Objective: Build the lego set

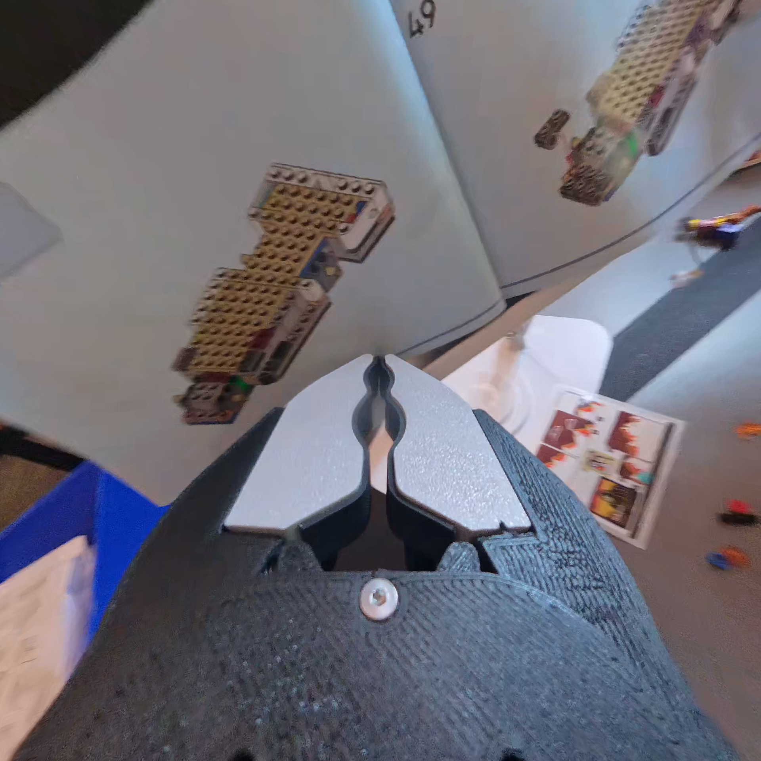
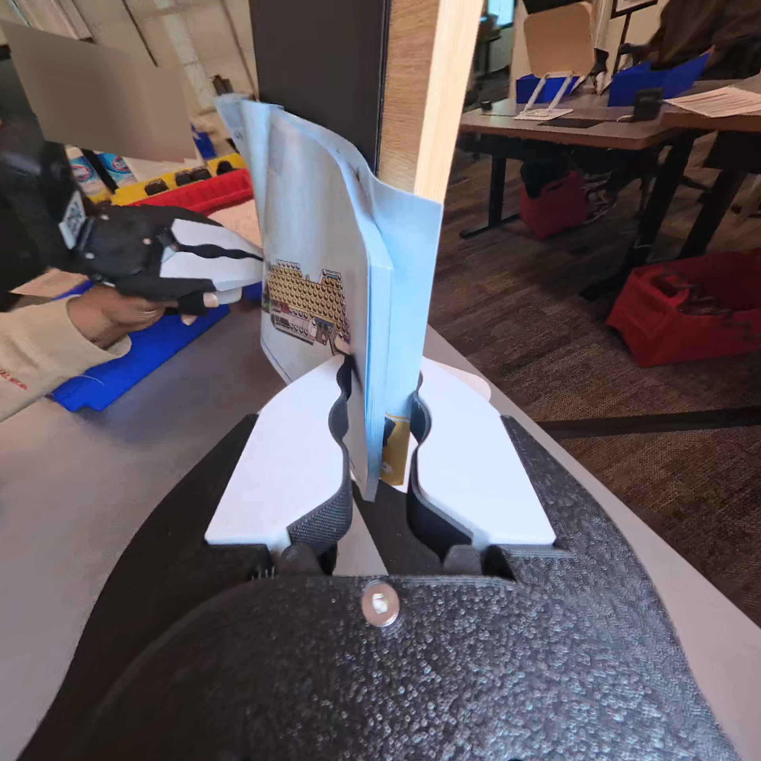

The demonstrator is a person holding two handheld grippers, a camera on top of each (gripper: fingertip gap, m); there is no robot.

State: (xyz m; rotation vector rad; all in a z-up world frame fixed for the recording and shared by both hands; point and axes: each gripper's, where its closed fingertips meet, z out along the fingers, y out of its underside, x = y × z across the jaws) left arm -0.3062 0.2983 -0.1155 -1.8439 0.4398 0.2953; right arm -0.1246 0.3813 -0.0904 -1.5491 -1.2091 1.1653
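A brick-set instruction booklet (image 2: 313,214) stands upright on edge above the grey table (image 2: 82,473), its pages fanned open. My right gripper (image 2: 379,368) is shut on the booklet's thick lower part, with a pad against each side. My left gripper (image 1: 376,360) is shut on the edge of one loose page (image 1: 247,164), which bears a printed tan brick model. The left gripper also shows in the right wrist view (image 2: 255,263), held by a hand, with its tips pinching that page's left edge.
A blue bin (image 2: 136,362) lies on the table at the left, with red and yellow bins (image 2: 206,189) behind it. A small picture leaflet (image 1: 609,465) and loose bricks (image 1: 737,510) lie on the table. A wooden post (image 2: 428,82) stands behind the booklet, and a red bin (image 2: 692,304) sits on the floor. Some 20 cm of space lies between my two pairs of fingers.
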